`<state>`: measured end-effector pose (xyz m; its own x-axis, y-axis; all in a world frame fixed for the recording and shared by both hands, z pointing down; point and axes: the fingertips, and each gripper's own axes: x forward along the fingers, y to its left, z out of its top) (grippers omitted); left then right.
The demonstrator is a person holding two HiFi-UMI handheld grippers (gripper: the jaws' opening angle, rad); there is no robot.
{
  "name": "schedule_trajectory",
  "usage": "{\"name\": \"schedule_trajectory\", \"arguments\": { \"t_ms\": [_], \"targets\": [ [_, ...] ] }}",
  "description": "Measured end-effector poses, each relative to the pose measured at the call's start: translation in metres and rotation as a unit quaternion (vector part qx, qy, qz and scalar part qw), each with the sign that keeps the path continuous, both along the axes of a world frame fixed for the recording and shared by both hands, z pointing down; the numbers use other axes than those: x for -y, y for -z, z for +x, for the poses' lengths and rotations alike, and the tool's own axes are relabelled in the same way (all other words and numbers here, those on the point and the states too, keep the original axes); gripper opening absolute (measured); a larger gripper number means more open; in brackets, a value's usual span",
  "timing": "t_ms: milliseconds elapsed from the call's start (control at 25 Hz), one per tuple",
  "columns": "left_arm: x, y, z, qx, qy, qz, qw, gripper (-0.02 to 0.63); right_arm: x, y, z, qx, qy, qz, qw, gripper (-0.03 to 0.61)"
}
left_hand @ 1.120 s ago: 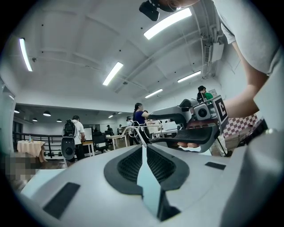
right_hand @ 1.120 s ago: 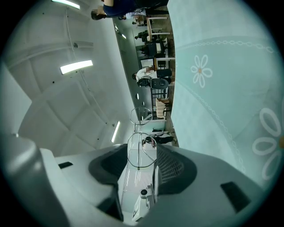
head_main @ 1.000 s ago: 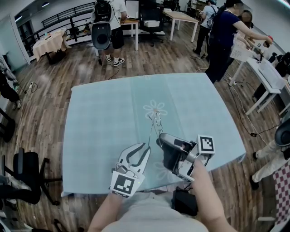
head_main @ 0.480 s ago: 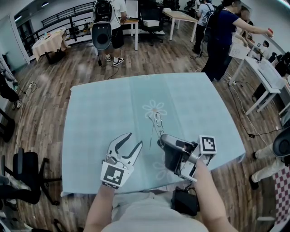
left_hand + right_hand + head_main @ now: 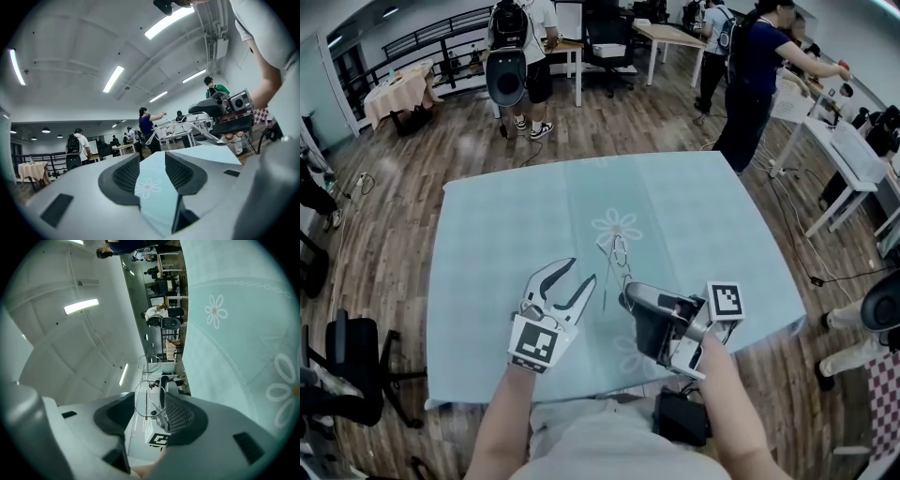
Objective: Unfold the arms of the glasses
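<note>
On the table [image 5: 506,216], spread with a pale blue cloth, a printed daisy [image 5: 617,228] lay near the centre of the head view. Just below it were the wire-framed glasses [image 5: 621,251], held by the right tool [image 5: 628,298], which reached in from the lower right with its marker cube [image 5: 727,300] behind it. In the right gripper view one round lens stood between that tool's two pads, with the second lens beyond it towards the upper middle of the frame. In the left gripper view the glasses hung above the cloth at the right of the frame. One thin arm of the glasses slanted down from the frame into the gap between the two tools. The left tool [image 5: 580,272] sat lower left of the glasses, just beside that arm. Its jaws had just been opening and stood wide, with only the cloth showing between them. At the top of the head view a person with a backpack [image 5: 514,37] stood on the wooden floor. Another person in a dark top [image 5: 757,66] leaned over a white desk at the upper right.
</note>
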<state>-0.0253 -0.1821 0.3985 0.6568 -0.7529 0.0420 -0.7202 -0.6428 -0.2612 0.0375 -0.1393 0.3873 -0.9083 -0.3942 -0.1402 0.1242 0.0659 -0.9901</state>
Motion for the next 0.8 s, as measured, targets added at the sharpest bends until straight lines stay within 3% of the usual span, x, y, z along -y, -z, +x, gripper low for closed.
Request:
{"name": "schedule_trajectory", "arguments": {
  "t_ms": [480, 800],
  "targets": [
    [0.023, 0.004, 0.007, 0.016, -0.005, 0.014, 0.9998, 0.159, -0.012, -0.007, -0.015, 0.002, 0.027, -0.01, 1.0, 0.21],
    [0.021, 0.006, 0.011, 0.024, -0.005, 0.023, 0.9994, 0.052, -0.014, -0.007, -0.014, 0.0, 0.026, -0.013, 1.0, 0.21]
  ]
}}
